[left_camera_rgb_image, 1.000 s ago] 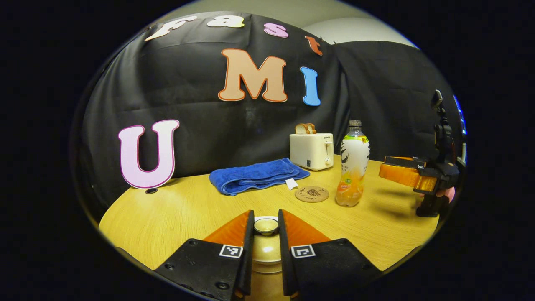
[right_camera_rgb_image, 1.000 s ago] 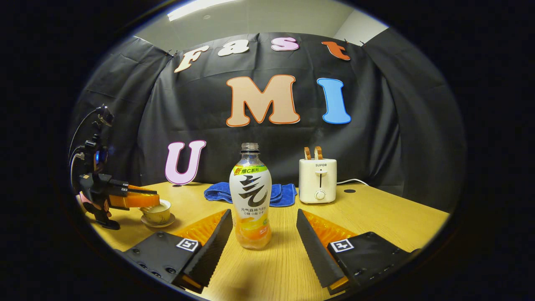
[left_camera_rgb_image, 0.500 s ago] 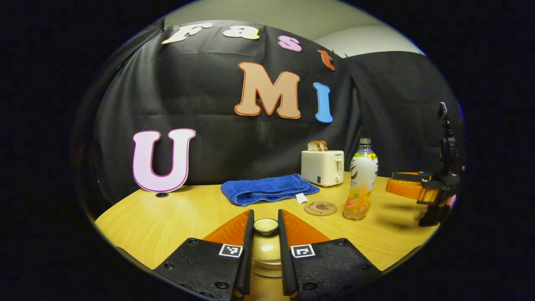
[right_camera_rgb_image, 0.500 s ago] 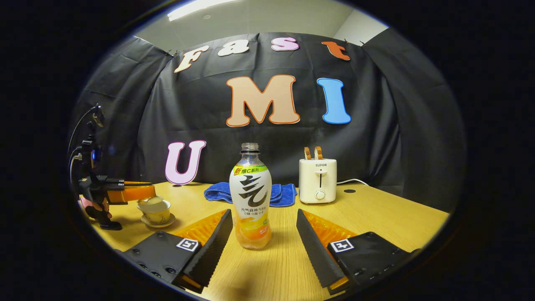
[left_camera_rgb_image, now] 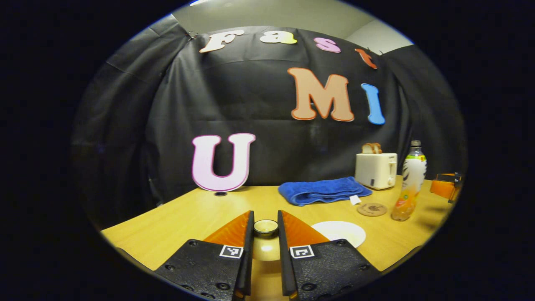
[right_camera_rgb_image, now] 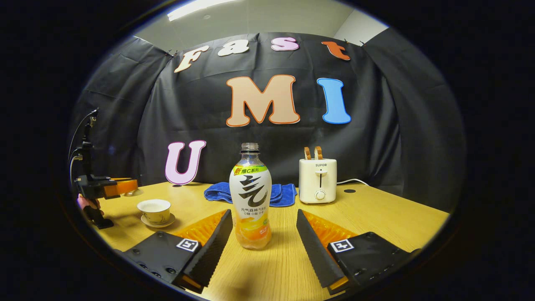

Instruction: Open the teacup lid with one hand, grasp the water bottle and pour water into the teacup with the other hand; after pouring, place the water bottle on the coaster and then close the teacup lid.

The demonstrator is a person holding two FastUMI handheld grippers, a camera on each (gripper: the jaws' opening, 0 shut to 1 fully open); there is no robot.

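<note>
Smooth wood-grain table point(right_camera_rgb_image: 376, 217) fills my booth, black cloth draped behind. My left tongs point(left_camera_rgb_image: 265, 234) pinch the rounded knob of the glossy teacup lid point(left_camera_rgb_image: 266, 228), lifted off and held away from the teacup point(right_camera_rgb_image: 154, 210), which sits uncovered on its saucer point(right_camera_rgb_image: 157, 221). My right tongs point(right_camera_rgb_image: 264, 236) stand spread, ridged inner faces either side of the curved plastic water bottle point(right_camera_rgb_image: 250, 196), not touching it. A round cork-like coaster point(left_camera_rgb_image: 371, 209) lies just beside the bottle, near a plush blue towel point(left_camera_rgb_image: 322, 190) and a boxy cream toaster point(right_camera_rgb_image: 317, 180).
</note>
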